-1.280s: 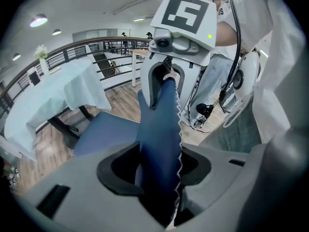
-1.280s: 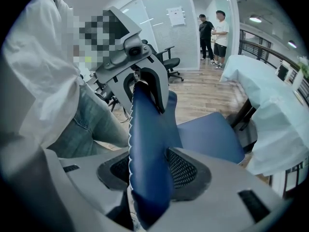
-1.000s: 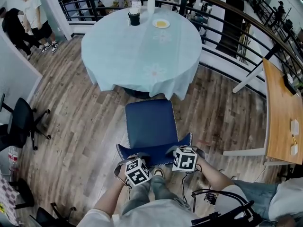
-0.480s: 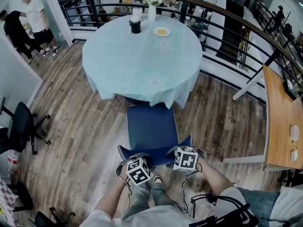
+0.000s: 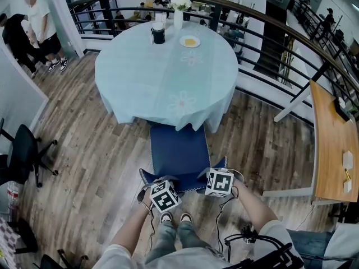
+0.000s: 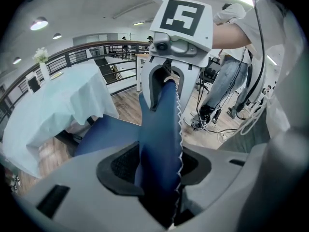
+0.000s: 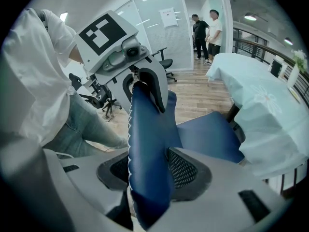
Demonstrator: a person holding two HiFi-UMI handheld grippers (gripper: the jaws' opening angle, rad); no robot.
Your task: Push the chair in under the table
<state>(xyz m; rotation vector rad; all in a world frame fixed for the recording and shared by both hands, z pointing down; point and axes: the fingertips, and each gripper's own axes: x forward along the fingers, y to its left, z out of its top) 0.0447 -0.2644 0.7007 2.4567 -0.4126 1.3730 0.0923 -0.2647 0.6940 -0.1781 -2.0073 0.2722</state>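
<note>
Left gripper [image 6: 159, 170] is clenched on the upper edge of the dark blue padded chair [image 5: 178, 150]. Its black mesh pads press both faces of the backrest [image 6: 161, 124], whose white zigzag-stitched seam runs up between the jaws. Right gripper [image 7: 149, 173] grasps the same backrest toward its other end, with the blue padding squeezed between its pads in the same way. In the head view the two grippers sit side by side on the chair's back edge, close in front of the person's feet. The seat stretches away from them toward the round table draped in a pale blue-green cloth [image 5: 151, 77]. The seat's far edge lies just under the hanging hem of that cloth, while most of the seat and the whole backrest stand out over the grey-brown wooden plank floor [image 5: 95, 150].
</note>
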